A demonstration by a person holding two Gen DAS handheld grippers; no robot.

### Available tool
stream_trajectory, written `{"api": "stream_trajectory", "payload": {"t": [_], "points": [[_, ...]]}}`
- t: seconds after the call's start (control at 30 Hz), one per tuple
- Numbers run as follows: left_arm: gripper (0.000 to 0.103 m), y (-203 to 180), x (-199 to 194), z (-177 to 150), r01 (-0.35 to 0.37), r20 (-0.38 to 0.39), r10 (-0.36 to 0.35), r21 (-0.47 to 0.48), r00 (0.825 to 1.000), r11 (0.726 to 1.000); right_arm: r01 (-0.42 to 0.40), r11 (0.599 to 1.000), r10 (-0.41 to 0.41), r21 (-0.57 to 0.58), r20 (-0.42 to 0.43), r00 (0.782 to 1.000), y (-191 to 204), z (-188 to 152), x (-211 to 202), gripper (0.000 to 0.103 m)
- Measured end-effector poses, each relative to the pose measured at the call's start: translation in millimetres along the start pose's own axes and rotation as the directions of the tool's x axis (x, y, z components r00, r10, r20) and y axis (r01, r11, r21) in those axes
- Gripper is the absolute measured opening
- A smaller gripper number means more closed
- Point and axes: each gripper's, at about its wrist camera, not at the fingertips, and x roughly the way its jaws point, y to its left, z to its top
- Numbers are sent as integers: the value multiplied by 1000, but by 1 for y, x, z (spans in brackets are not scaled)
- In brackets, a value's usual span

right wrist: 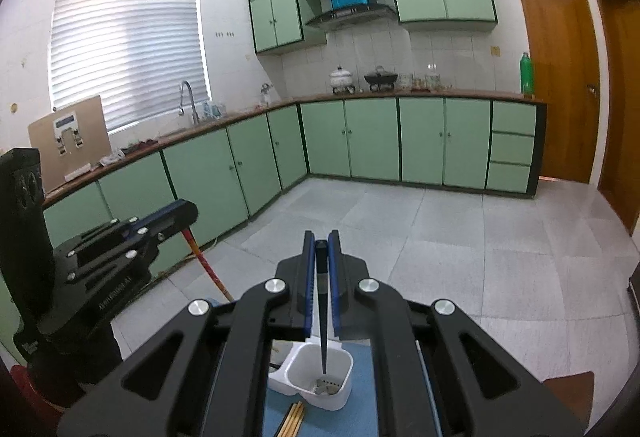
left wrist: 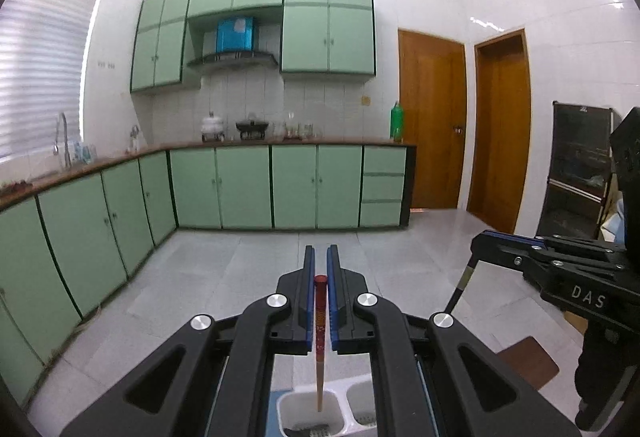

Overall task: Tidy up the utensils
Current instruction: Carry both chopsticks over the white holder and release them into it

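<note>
Two grippers clamp slim tapered chopsticks: the left gripper [left wrist: 320,257] a red-topped wooden chopstick [left wrist: 321,333], the right gripper [right wrist: 321,243] a glossy black chopstick [right wrist: 322,317], above a white plastic holder [right wrist: 320,373].

Red-topped chopstick [left wrist: 321,321] and black chopstick [right wrist: 322,321] hang above white holder [right wrist: 338,393].

Green wall cabinets [left wrist: 328,21] hung above green base cabinets [left wrist: 272,187] under brown countertop [right wrist: 400,95]. Blue box [left wrist: 236,33] sat above range hood [left wrist: 232,59]. White pot [right wrist: 341,77] and dark wok [right wrist: 381,79] stood on stove, apart from each other. Green bottle [left wrist: 397,121] stood at counter end, near two wooden doors [left wrist: 432,119]. Faucet [right wrist: 188,99] rose under window blind [right wrist: 128,45]. Cardboard box [right wrist: 70,141] leaned at counter. Floor [right wrist: 480,257] was grey tiles.
</note>
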Motion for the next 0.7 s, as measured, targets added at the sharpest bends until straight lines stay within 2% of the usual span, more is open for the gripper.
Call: {"api": "stream_trajectory", "payload": {"t": [0.23, 0.33, 0.37, 0.4, 0.47, 0.53, 0.6, 0.7], "points": [[6, 7, 30, -41, 16, -113, -18, -19, 993, 1000, 12, 1000, -13, -6, -90, 996, 3, -33, 32, 7], [12, 13, 30, -49, 20, -140, -25, -38, 990, 999, 23, 1000, -22, 4, -101, 995, 2, -43, 29, 10], [19, 15, 26, -54, 18, -143, -24, -45, 989, 999, 29, 1000, -28, 9, -97, 995, 1, -46, 26, 14], [28, 16, 22, -56, 12, -144, -19, -45, 989, 999, 34, 999, -32, 16, -93, 995, 0, -48, 23, 26], [38, 17, 12, -60, 0, -139, -5, -38, 990, 999, 59, 998, -56, 38, -72, 996, -4, -53, 11, 43], [48, 19, -3, -65, -7, -135, 2, -36, 991, 999, 68, 996, -65, 52, -57, 996, -7, -59, -1, 46], [57, 19, -16, -71, -14, -131, 9, -39, 991, 999, 72, 995, -69, 66, -47, 997, -11, -69, -14, 59], [68, 18, -39, -86, -26, -132, 22, -35, 991, 999, 77, 994, -74, 81, -34, 997, -10, -89, -35, 71]]}}
